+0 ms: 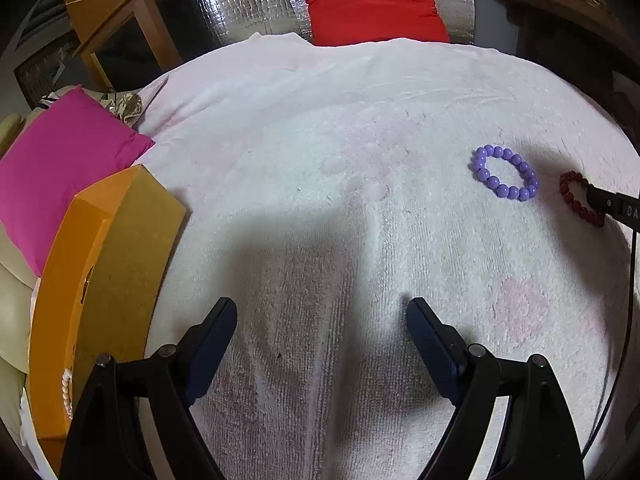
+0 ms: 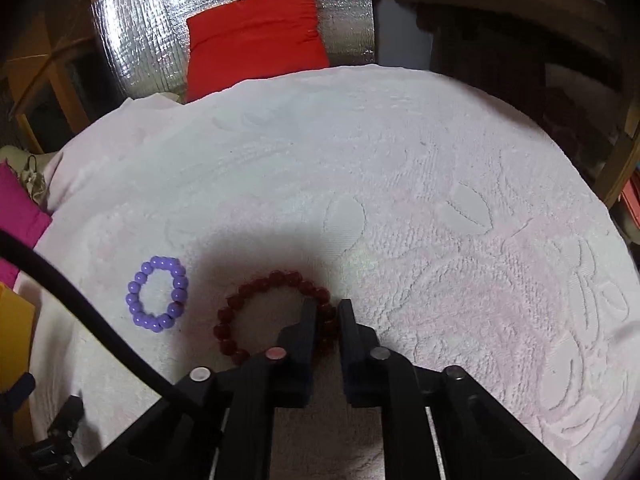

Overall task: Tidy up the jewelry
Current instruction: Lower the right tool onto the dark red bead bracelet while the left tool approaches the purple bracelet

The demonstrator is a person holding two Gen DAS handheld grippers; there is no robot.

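While two bracelets lie here, one pearl strand [image 1: 67, 392] shows.

A red cushion [image 2: 256, 36] leans against silver foil sheeting [image 2: 132, 40] behind the white towel [image 2: 400, 160].

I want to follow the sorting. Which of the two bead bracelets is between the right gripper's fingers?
The dark red bracelet: the right gripper is shut on its beads. The purple bracelet lies apart, untouched.

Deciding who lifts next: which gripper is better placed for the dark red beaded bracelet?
Right. The right gripper is shut on the dark red beaded bracelet; the left gripper hangs open over bare white towel.
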